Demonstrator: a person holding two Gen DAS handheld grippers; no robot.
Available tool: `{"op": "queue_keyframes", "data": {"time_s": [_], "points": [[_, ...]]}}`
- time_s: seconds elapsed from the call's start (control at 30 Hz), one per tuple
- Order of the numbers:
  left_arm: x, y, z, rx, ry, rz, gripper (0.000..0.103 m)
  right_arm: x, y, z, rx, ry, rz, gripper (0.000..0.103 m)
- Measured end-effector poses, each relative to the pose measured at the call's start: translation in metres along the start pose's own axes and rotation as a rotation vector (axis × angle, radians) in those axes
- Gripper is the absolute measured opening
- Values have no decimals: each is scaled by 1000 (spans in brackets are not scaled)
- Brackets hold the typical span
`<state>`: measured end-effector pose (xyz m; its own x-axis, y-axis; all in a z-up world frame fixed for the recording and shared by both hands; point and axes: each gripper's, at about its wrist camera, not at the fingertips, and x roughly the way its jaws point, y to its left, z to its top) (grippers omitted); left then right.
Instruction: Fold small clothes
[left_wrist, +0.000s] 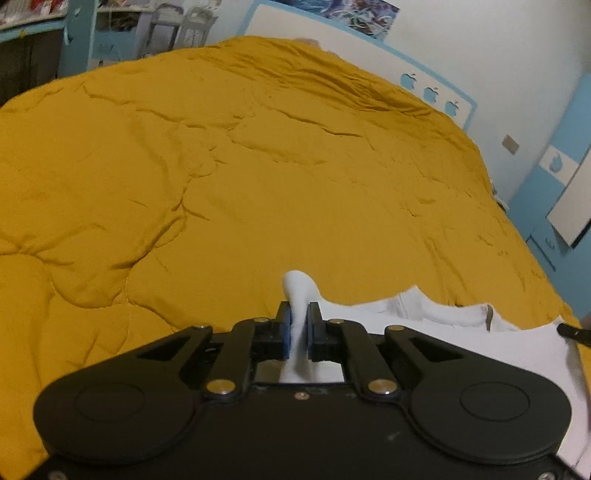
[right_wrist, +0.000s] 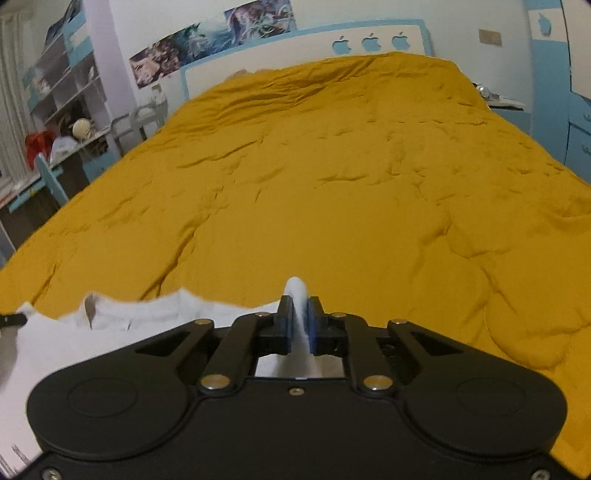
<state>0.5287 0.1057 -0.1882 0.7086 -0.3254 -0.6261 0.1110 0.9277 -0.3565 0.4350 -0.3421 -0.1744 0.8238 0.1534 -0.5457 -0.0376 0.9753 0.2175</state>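
The left gripper (left_wrist: 298, 325) is clamped on a pinch of white cloth, its blue pads pressed against a fold that sticks up between them. That cloth belongs to a white garment (left_wrist: 424, 332) lying on the yellow bedspread (left_wrist: 258, 166) at the near edge of the bed; in the left wrist view it spreads from the gripper toward the right, with a ribbed neck opening showing near its far edge.

The right gripper (right_wrist: 300, 321) is likewise clamped on a raised fold of the same white garment (right_wrist: 122, 325), which in the right wrist view spreads from the gripper toward the left. A dark tip of the other gripper shows at the far side of the garment in each view.

The rest of the bedspread is rumpled and bare up to the white and blue headboard (right_wrist: 295, 48) with its apple shapes at the far end of the bed.
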Motion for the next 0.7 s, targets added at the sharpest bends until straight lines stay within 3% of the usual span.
{"op": "queue_keyframes", "data": {"time_s": [0.17, 0.27, 0.3, 0.37, 0.4, 0.47, 0.5, 0.7], "points": [[22, 4, -9, 27, 73, 56, 11, 37, -7, -15, 18, 103, -46, 8], [25, 1, -10, 65, 74, 82, 20, 39, -10, -26, 32, 91, -63, 9], [23, 2, -9, 65, 75, 77, 20, 38, -12, -26, 41, 83, -60, 11], [15, 0, -4, 58, 71, 80, 27, 31, -12, -24, 53, 77, -66, 26], [8, 0, -2, 58, 64, 78, 29, 25, -10, -22, 53, 72, -74, 27], [-8, -2, 0, 70, 50, 77, 45, 3, -1, -18, 44, 45, -73, 28], [-19, -3, 1, 80, 43, 82, 48, -12, 8, -17, 25, 29, -59, 28], [-90, 7, -17, 60, 57, 53, 52, -95, 89, -44, -117, -8, 68, 28]]}}
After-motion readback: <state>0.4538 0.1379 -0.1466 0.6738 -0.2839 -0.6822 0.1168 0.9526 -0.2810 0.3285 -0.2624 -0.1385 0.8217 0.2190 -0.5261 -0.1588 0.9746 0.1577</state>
